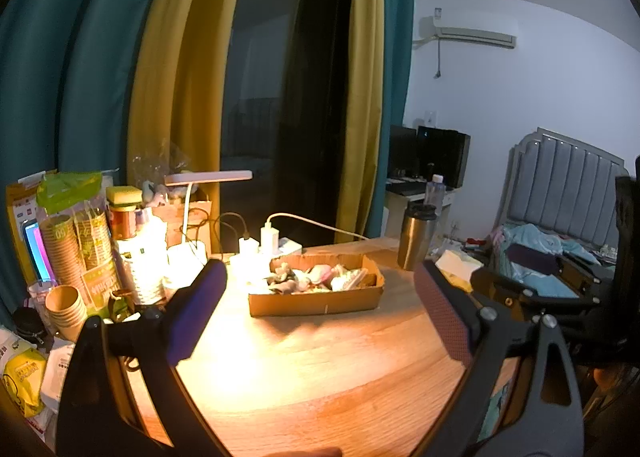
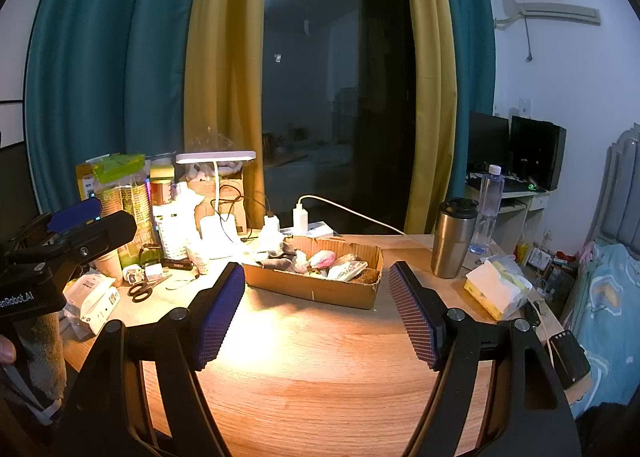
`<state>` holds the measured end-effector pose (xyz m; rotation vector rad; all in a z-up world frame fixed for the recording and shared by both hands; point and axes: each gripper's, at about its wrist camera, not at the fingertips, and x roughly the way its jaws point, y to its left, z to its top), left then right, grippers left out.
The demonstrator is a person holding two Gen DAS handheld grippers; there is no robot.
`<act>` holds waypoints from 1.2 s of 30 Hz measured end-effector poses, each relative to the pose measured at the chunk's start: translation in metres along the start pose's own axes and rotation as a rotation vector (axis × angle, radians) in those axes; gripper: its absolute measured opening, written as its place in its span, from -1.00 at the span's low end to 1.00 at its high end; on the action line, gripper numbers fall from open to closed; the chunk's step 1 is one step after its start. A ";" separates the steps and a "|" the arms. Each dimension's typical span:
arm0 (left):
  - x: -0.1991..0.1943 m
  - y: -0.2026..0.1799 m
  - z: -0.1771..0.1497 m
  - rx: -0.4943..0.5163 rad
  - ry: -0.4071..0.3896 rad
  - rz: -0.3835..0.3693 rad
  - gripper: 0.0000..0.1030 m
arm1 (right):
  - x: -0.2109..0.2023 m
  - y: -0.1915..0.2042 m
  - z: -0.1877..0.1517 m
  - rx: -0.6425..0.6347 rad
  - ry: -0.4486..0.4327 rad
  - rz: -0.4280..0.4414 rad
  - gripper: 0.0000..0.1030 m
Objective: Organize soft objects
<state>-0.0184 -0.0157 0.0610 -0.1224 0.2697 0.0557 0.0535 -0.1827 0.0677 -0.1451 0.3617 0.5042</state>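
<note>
A shallow cardboard box (image 2: 316,285) of crumpled soft objects (image 2: 322,259), pink, white and grey, sits mid-desk at my twelve o'clock; my right gripper (image 2: 316,313) and left gripper (image 1: 320,313) hang spread wide and empty above the wooden desk (image 2: 320,369); a steel tumbler (image 2: 452,243) stands at two o'clock, tissues (image 2: 496,289) beyond it, scissors (image 2: 142,289) at ten; the left gripper's body reads "enRobot.AI".

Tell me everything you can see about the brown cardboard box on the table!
The cardboard box is a low, open tray of brown corrugated card with worn, uneven edges. It lies flat on the wooden table, lit by the desk lamp. Inside lies a jumble of soft things: something pink and white, greyish cloth, and a brown scrubby pad at its right end. A steel tumbler stands apart to its right. Neither gripper touches it.
</note>
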 end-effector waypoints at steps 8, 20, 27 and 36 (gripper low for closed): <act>0.000 0.001 -0.001 0.001 -0.001 0.001 0.85 | 0.001 0.001 0.000 -0.002 0.000 -0.001 0.50; 0.002 0.001 0.001 0.005 0.004 0.002 0.85 | 0.001 0.000 0.000 0.002 -0.001 -0.003 0.50; 0.007 0.000 0.000 0.001 0.016 0.011 0.85 | 0.003 0.000 0.000 0.004 0.002 -0.003 0.50; 0.029 0.008 -0.002 0.031 0.060 0.047 0.85 | 0.010 -0.003 -0.004 0.004 0.010 -0.010 0.50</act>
